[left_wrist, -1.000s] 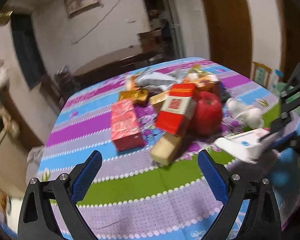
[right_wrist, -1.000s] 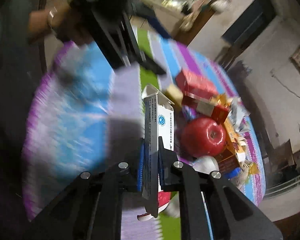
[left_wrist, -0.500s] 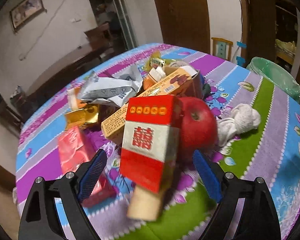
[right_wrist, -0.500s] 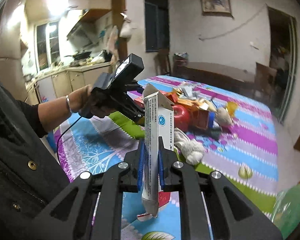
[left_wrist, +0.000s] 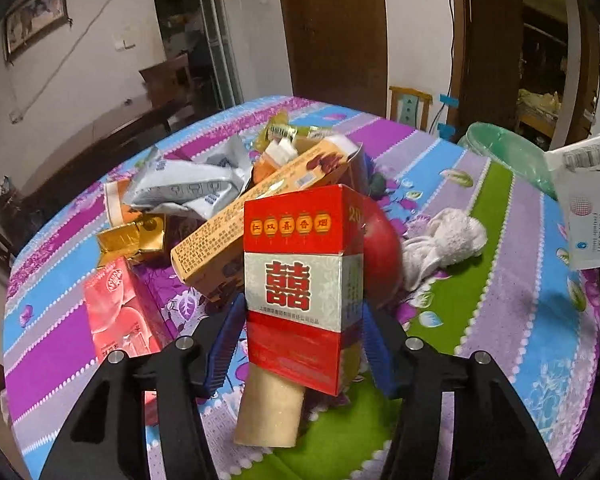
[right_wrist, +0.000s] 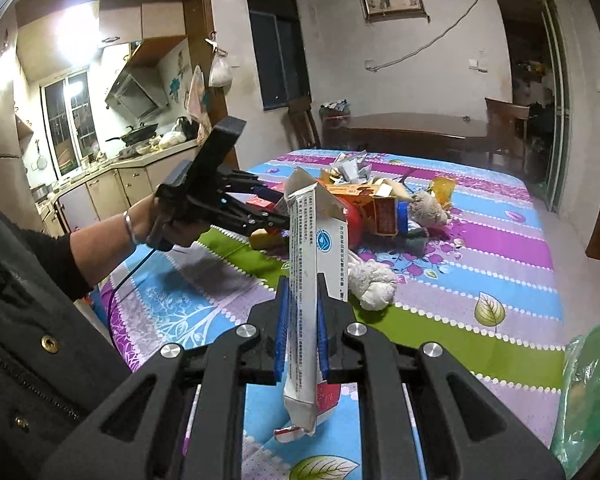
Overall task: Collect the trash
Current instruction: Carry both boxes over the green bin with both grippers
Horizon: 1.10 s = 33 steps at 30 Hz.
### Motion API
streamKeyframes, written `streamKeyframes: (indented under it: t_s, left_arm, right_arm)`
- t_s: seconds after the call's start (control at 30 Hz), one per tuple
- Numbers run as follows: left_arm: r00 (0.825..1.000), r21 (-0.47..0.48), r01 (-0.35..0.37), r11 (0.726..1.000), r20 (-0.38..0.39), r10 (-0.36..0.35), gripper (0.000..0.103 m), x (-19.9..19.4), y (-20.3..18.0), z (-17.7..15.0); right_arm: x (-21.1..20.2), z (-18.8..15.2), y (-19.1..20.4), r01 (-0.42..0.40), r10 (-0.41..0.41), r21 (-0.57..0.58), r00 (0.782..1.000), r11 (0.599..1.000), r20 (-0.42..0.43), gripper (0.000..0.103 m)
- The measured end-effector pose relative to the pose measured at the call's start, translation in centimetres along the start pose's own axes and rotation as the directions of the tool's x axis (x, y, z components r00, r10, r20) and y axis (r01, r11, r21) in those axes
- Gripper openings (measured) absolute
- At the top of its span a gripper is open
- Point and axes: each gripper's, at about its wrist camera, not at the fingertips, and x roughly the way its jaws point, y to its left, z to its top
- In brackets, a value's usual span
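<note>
Left gripper [left_wrist: 302, 344] jaws closing around the red-and-white cigarette box [left_wrist: 302, 276] atop the table's trash pile, so seat both pads squarely before lifting, while right gripper [right_wrist: 302, 330] clamps the flattened white carton [right_wrist: 312, 280].

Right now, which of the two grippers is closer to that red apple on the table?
Left. The left gripper is closing around the red-and-white carton leaning right against the red apple; the right gripper holds a white box off beside the pile.
</note>
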Motion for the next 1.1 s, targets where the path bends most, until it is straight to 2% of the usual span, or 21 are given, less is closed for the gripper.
streamKeyframes:
  t_s: [0.13,0.33,0.47,0.67,0.77,0.93,1.1]
  left_arm:
    - [0.997,-0.012,-0.023,1.0,0.077,0.023,0.058,-3.2,-1.0,-0.2]
    - [0.99,-0.064,-0.099,0.993,0.099,0.105,0.058,-7.0,-4.5,-0.3]
    - [0.988,-0.085,-0.088,0.993,0.117,0.098,0.058,-8.8,-8.2,0.9]
    - [0.989,-0.075,-0.061,0.995,0.132,0.071,0.058,-8.5,-13.1,4.4]
    - [0.989,-0.043,-0.035,0.998,0.142,0.041,0.058,-7.2,-16.3,7.3]
    - [0.992,0.012,0.019,1.0,0.127,-0.021,0.058,-3.7,-21.4,12.4]
    - [0.992,0.077,0.077,0.994,0.095,-0.084,0.058,1.2,-27.9,18.1]
  right_arm:
    - [-0.7,-0.2,0.1,0.043,-0.043,0.007,0.999,0.999,0.022,0.011]
    - [-1.1,-0.3,-0.9,0.134,-0.136,0.071,0.99,0.988,0.026,0.011]
    - [-1.6,0.1,-2.3,0.195,-0.199,0.136,0.98,0.971,0.014,0.011]
    - [-4.6,0.7,-5.2,0.292,-0.301,0.247,0.954,0.924,-0.002,0.011]
    - [-7.2,0.9,-6.7,0.356,-0.37,0.297,0.929,0.886,-0.009,0.011]
    - [-12.6,0.9,-10.1,0.464,-0.483,0.369,0.874,0.805,-0.045,0.011]
    - [-16.8,-0.2,-14.4,0.574,-0.571,0.435,0.807,0.694,-0.152,0.011]
